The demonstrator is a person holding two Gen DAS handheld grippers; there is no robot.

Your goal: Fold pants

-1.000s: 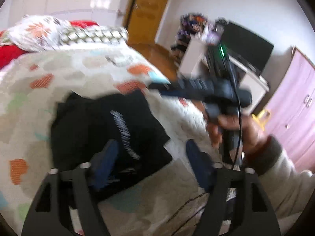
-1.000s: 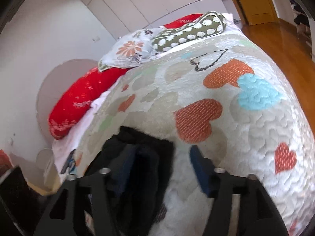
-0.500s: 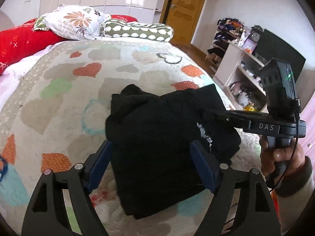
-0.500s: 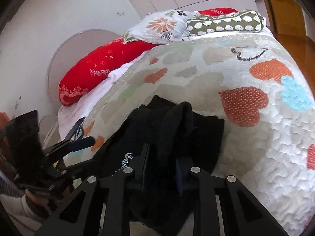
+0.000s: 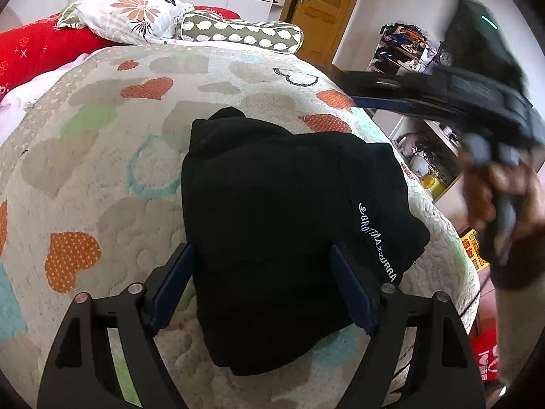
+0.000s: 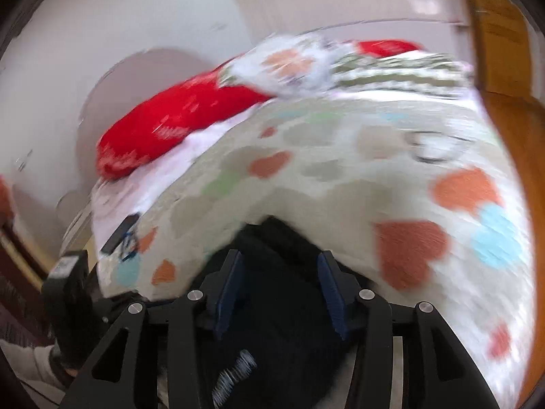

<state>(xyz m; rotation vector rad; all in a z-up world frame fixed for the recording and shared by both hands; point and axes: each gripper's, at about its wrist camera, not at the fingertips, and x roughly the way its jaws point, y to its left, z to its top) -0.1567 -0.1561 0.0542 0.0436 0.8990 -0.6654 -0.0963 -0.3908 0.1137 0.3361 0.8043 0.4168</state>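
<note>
Two blue-padded fingers of the left gripper (image 5: 262, 286) stand wide apart in the left wrist view, one on each side of the black pants (image 5: 289, 225), which lie folded into a thick bundle on the heart-patterned quilt (image 5: 85, 156); the pads do not press the cloth. White lettering runs along the bundle's right edge. Beyond it, at the head of the bed, lie a red pillow (image 5: 37, 47), a floral pillow (image 5: 126, 13) and a green spotted bolster (image 5: 238, 32), with a wooden door (image 5: 327, 3) behind. At the right, blurred, a hand (image 5: 504, 201) holds the right gripper (image 5: 347, 78) raised above the bed's edge, clear of the pants. The right wrist view is smeared by motion: the right gripper (image 6: 279, 293) has its jaws partly apart and opening, with the dark pants (image 6: 282, 334) seen below and between the pads, though no pad is seen pressing them. The left gripper's body (image 6: 68, 293) shows at the lower left edge
</note>
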